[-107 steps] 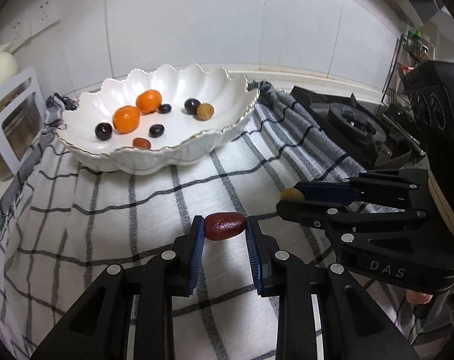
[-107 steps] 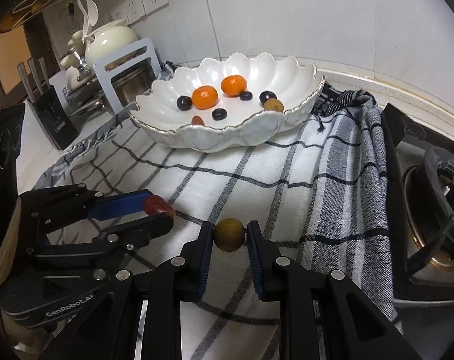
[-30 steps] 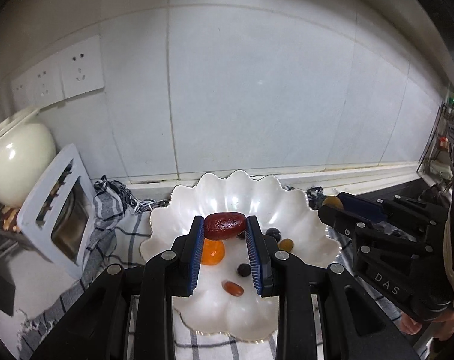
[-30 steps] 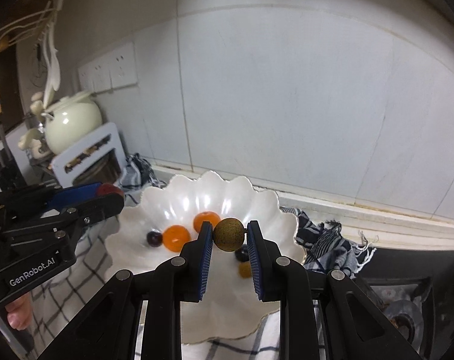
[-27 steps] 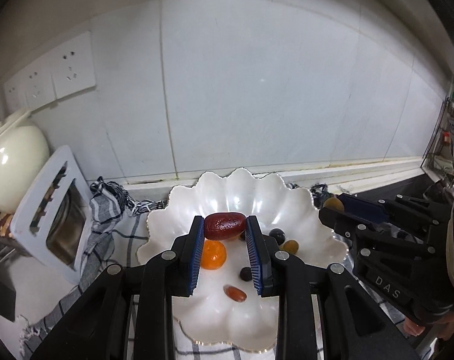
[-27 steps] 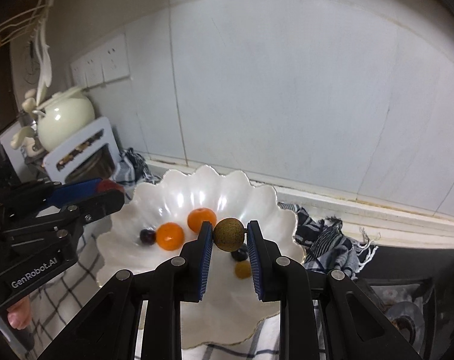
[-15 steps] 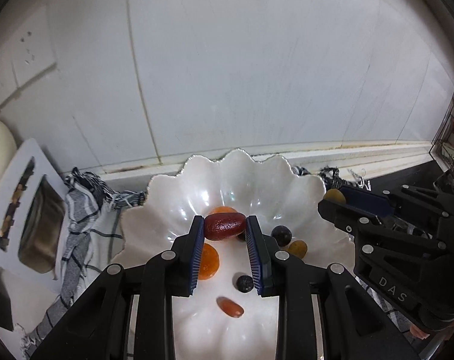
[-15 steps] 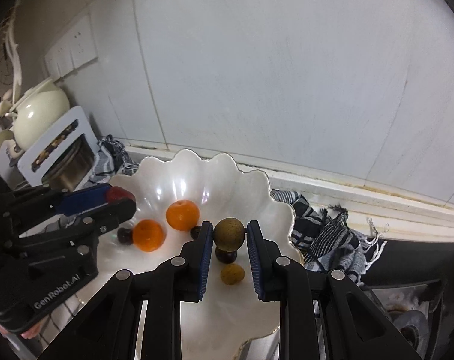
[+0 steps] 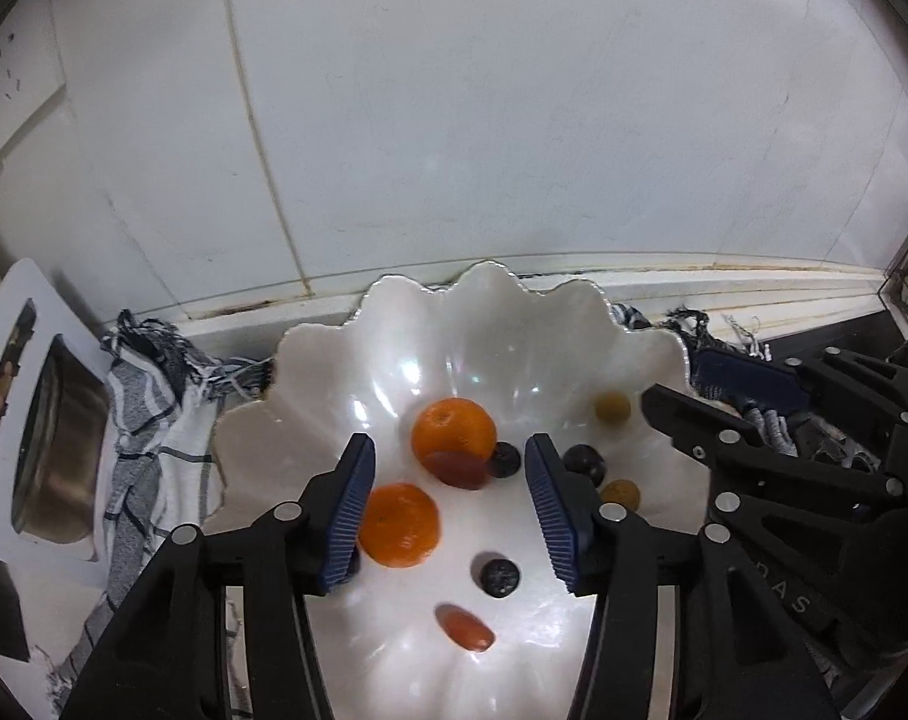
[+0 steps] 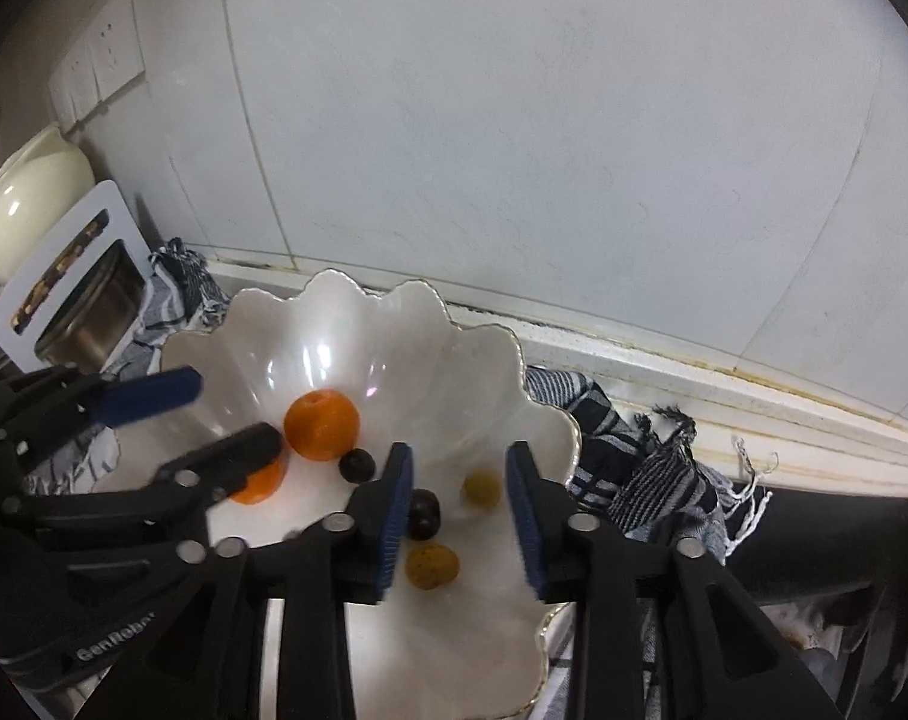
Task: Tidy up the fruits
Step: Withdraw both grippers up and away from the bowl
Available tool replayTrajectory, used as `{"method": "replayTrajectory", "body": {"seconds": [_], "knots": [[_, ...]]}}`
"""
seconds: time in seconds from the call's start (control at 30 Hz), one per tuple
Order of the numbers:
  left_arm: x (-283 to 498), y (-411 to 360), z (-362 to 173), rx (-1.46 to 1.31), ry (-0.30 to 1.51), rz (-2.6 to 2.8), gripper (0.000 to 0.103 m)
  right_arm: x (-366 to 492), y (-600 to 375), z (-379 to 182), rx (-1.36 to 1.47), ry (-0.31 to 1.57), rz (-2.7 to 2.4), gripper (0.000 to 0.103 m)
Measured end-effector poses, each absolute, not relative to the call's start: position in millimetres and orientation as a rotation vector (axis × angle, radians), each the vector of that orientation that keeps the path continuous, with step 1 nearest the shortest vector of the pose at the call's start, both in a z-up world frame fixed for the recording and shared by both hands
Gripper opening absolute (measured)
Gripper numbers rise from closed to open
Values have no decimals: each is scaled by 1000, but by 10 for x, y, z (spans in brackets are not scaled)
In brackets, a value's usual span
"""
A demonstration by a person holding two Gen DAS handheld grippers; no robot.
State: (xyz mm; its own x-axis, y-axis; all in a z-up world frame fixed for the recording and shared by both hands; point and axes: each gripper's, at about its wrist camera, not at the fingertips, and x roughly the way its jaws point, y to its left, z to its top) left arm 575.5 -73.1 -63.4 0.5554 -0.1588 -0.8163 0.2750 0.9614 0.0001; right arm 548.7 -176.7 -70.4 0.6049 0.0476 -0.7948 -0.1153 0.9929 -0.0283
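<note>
both grippers hang over the white bowl (image 9: 309, 360). left gripper (image 9: 450, 501) just opened, red fruit (image 9: 458, 469) loose below. right gripper (image 10: 458, 507) just opened too, brown ball (image 10: 481, 487) loose below.

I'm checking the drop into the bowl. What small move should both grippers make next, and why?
Probably lift both straight up and out. The left gripper and right gripper have just been opening, with nothing between their pads; the red fruit and the brown ball lie free in the white bowl.
</note>
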Motion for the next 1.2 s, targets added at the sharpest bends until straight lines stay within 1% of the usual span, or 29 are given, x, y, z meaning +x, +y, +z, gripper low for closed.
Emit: {"method": "replayTrajectory", "body": {"seconds": [0.07, 0.17, 0.23, 0.37, 0.4, 0.43, 0.47, 0.57, 0.73, 0.83, 1.17, 1.2], "knots": [[5744, -693, -624, 124, 946, -250, 57, 5474, -1766, -709, -103, 911, 74, 39], [5694, -641, -599, 147, 932, -211, 60, 5435, -1768, -713, -104, 914, 68, 42], [5651, -592, -567, 154, 918, -185, 62, 5386, -1765, -708, -105, 908, 53, 47], [5491, -464, -471, 176, 861, -132, 69, 5246, -1789, -689, -80, 894, 29, 52], [5456, -445, -448, 182, 845, -121, 71, 5209, -1790, -680, -72, 889, 24, 54], [5411, -420, -419, 190, 828, -109, 74, 5172, -1789, -670, -66, 883, 19, 57], [5354, -393, -383, 193, 807, -100, 75, 5122, -1786, -653, -59, 874, 11, 59], [5183, -337, -295, 211, 757, -86, 84, 4986, -1777, -600, -44, 850, -3, 64], [4833, -299, -138, 248, 677, -73, 93, 4680, -1725, -429, -35, 784, -10, 73], [4642, -282, -67, 253, 645, -67, 94, 4497, -1720, -322, -21, 747, -2, 76], [3746, -225, 198, 233, 539, -38, 102, 3626, -1659, -3, -73, 611, 29, 76], [3640, -216, 222, 230, 529, -35, 102, 3501, -1660, 38, -78, 591, 29, 77]]}}
